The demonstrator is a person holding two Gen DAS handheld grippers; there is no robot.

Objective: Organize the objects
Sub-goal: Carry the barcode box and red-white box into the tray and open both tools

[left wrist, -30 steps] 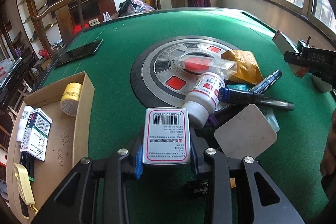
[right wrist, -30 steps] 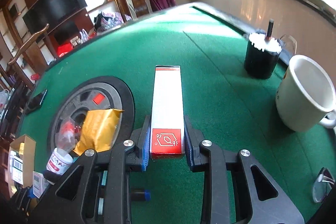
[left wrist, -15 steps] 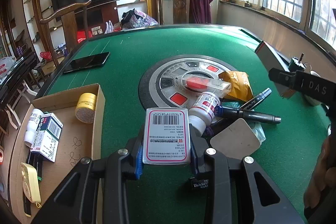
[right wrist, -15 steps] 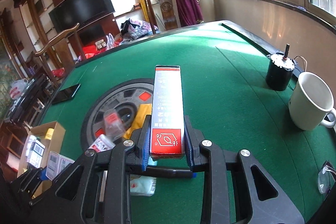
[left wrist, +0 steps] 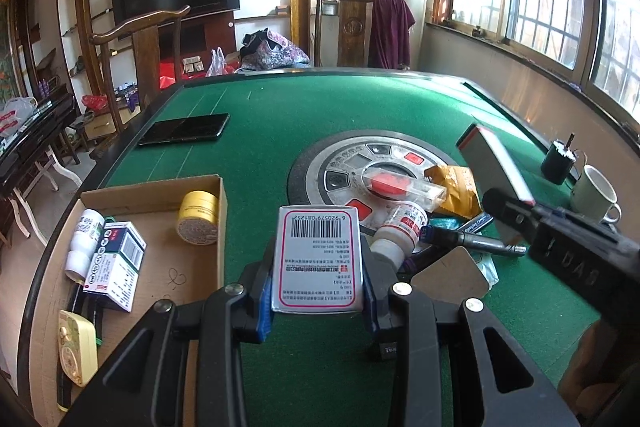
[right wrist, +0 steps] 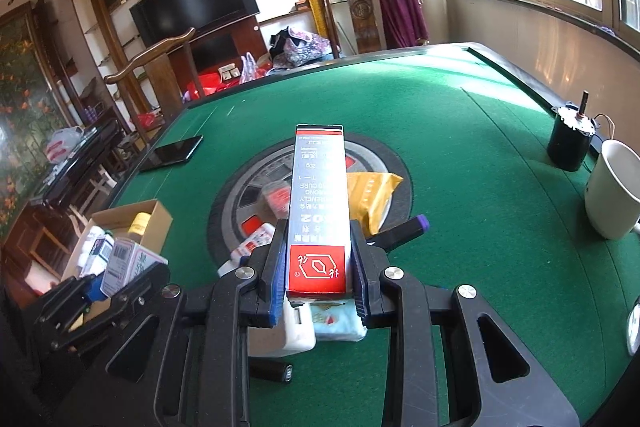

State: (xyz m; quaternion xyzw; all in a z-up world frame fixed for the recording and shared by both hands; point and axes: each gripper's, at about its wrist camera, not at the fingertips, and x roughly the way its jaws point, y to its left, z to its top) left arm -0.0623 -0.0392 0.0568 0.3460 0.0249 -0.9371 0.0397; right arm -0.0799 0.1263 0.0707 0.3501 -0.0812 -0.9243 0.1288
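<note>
Left wrist view: left hand-held gripper (left wrist: 318,297) clamped on barcode box (left wrist: 318,259), cardboard tray (left wrist: 192,267) just to its left and nearer this hand. Right hand-held gripper (right wrist: 318,283) grips long red-ended carton (right wrist: 319,203), long axis pointing forward over the worktop (right wrist: 460,147); tray lies well left.

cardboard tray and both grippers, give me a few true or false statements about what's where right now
1. The left gripper is shut on a barcode box. True.
2. The right gripper is empty. False: it grips a long red-ended box.
3. A yellow tape roll lies inside the cardboard tray. True.
4. The white mug lies tipped over in the tray. False: it stands upright on the green table, beside a black motor.
5. The black phone is in the tray. False: it lies on the table beyond it.
</note>
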